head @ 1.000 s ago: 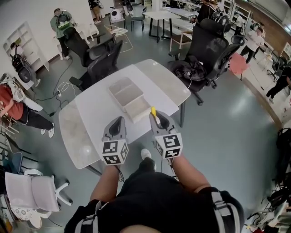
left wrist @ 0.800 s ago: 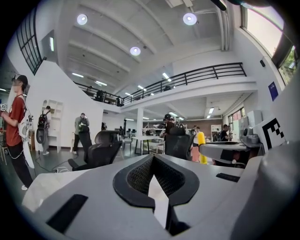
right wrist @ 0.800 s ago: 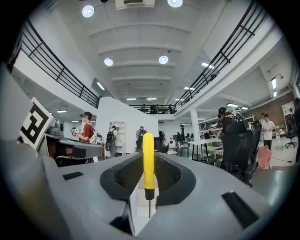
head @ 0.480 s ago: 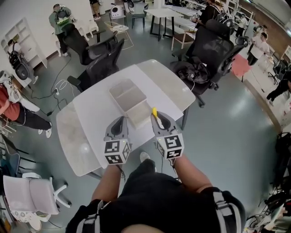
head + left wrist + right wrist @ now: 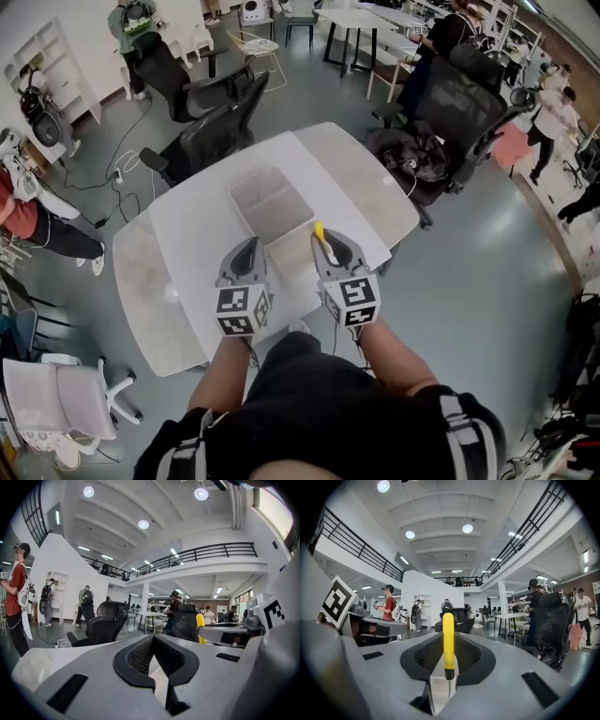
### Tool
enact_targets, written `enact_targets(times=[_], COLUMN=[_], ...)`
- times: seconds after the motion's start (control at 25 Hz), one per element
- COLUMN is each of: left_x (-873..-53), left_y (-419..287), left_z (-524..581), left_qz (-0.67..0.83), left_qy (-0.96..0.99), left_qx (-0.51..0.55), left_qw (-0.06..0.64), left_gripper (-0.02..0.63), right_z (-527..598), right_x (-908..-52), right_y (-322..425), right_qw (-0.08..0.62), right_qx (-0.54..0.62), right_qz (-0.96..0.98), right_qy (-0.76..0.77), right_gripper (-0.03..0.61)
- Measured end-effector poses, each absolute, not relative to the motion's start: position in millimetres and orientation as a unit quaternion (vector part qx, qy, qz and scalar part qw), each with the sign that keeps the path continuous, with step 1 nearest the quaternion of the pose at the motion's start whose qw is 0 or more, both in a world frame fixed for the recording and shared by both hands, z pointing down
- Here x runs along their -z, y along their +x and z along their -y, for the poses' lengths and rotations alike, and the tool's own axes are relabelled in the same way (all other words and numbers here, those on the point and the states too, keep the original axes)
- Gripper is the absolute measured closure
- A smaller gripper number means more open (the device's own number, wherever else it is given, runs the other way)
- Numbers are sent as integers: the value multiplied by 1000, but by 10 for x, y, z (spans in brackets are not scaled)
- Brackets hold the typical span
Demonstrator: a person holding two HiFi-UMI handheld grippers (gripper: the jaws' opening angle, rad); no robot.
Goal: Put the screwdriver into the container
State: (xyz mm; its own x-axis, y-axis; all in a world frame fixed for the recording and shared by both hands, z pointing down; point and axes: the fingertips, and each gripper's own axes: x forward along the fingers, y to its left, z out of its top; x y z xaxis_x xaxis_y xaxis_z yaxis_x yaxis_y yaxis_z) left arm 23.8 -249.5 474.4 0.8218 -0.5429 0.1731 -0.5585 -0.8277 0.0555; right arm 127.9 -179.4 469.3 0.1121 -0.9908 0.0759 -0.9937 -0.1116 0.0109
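Screwdriver [image 5: 318, 231] with a yellow handle sits clamped in the right gripper [image 5: 329, 242], above the near part of a white tabletop [image 5: 187, 234]. In the right gripper view, the black fingers [image 5: 423, 656] are closed on it. The handle points away beyond the fingertips, and the thin metal shaft runs back between the fingers.

The screwdriver is in neither container. Its handle tip pokes over the right edge of the nearer translucent tray [image 5: 291, 267].

The left gripper [image 5: 247, 244] is held beside the right one, just left of that tray. Its fingers [image 5: 136, 656] are closed together at the tips with nothing between them.

Two pale, translucent rectangular pieces lie end to end in the middle of the tabletop. The far one is an open container [image 5: 272, 199] with raised walls, and its inside shows only its own pale floor. The nearer tray lies between the two grippers. Whether it is a second box or a lid cannot be told, and no contents can be made out in it.

Black office chairs [image 5: 211, 136] stand on the far side of the tabletop.
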Motion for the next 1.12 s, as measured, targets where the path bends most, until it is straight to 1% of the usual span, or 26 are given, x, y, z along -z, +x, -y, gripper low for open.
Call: enact_targets(times=[0.56,0.8,1.12], left_x=[-4628,-4661,-4672], left_y=[848,864,794], left_z=[3511,3564,3540], left_qz=[296,311,387], left_qy=[949,943,915], left_qx=[-76,-84,-83], left_qw=[74,78,82], left_gripper=[601,601,601], right_z=[2828,2964,3064], right_x=[-4620,-4718,-4838], right_y=[1758,1907,1946], right_qw=[65,54,92], right_qx=[-41,-82,-67], right_qz=[701,718,774], right_qy=[709,689,622], right_gripper=[511,511,511])
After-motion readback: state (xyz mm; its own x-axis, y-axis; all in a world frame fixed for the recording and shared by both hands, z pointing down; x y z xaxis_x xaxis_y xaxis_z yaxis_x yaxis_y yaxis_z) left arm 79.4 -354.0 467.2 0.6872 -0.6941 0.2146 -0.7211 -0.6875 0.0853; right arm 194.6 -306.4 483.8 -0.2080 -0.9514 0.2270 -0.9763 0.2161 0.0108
